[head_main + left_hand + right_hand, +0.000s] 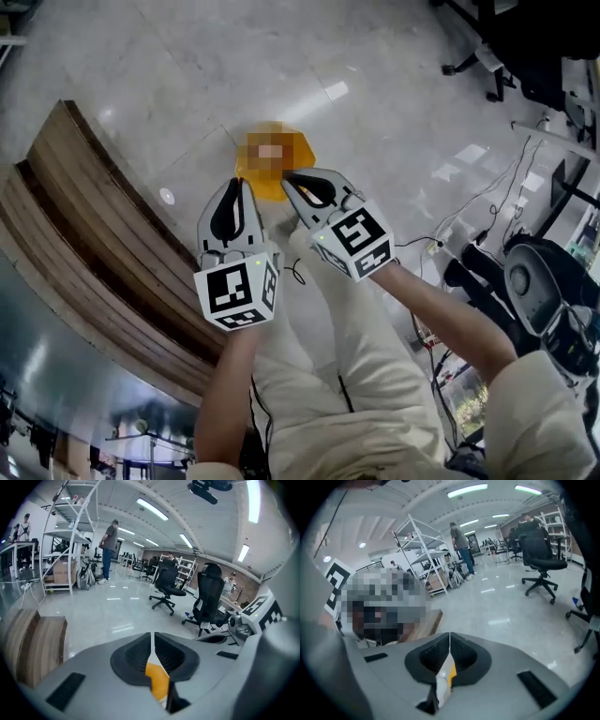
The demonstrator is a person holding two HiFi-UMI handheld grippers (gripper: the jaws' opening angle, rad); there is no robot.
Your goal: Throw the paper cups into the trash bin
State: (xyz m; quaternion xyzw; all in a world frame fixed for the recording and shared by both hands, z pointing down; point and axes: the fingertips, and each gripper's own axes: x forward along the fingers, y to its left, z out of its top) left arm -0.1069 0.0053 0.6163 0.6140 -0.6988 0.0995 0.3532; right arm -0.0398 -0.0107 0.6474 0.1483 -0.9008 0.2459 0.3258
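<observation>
Pale glossy tile floor (375,94) fills most of the head view. The curved wood-slat counter (84,234) runs along its left side. No trash bin shows in any of the three views, only open floor out from the counter and black office chairs (166,585) well beyond it, so the bin has to be found before anything is released. The person stands just right of the counter's edge with both forearms raised. Left tool (240,183): jaws pressed together on a fold of the orange-yellow paper cup (269,191); its own view shows a strip of orange wall pinched flat between the pads. Right tool (288,178): likewise clamped shut, on a white-and-yellow edge of the same cup, seemingly at the rim. The cup hangs in the air between the two tool tips, out over the floor to the right of the counter and touching nothing else; a patch covers much of it in the head view, so its exact shape is unclear, but it looks crushed rather than round. Judgement: this is the carry stage. Two pinches on thin paper can tear it if the hands drift apart, so keep the tools close together and level. Walk clear of the counter, bring the cup right above the bin mouth, then spread both tools at once so it falls straight in.
</observation>
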